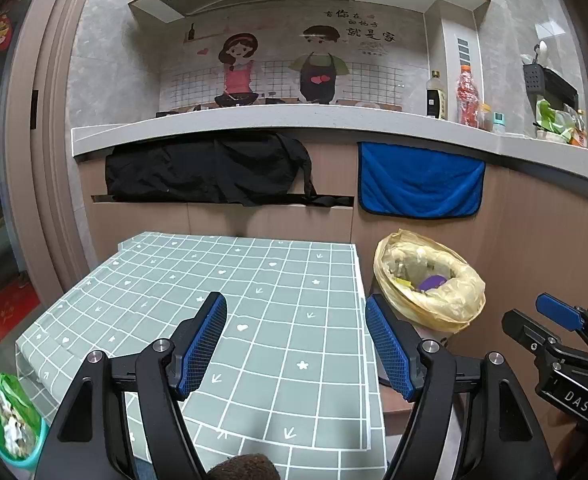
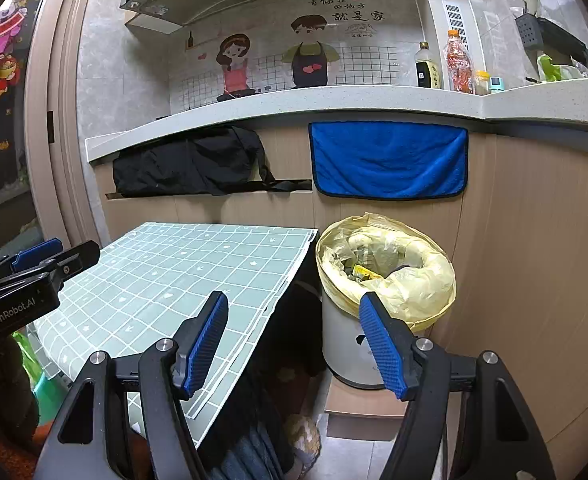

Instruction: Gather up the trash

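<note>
A white bin (image 2: pixel 346 344) lined with a yellow bag (image 2: pixel 414 284) stands right of a small table (image 2: pixel 166 276) covered in a green grid cloth. Wrappers and scraps lie inside the bag (image 1: pixel 430 280). My left gripper (image 1: pixel 296 340) hovers open over the table's cloth (image 1: pixel 254 300), nothing between its blue pads. My right gripper (image 2: pixel 294 340) is open too, over the table's right edge and the bin, holding nothing. Each gripper shows at the side of the other's view: the right gripper (image 1: pixel 554 320) and the left gripper (image 2: pixel 38 260).
A counter (image 1: pixel 334 120) runs along the back with bottles (image 1: pixel 468 96) and bags on it. A black cloth (image 1: pixel 214 168) and a blue towel (image 1: pixel 418 180) hang from its edge. A teal basket with a green bag (image 1: pixel 10 420) sits low at the left. The bin rests on a wooden block (image 2: pixel 358 404).
</note>
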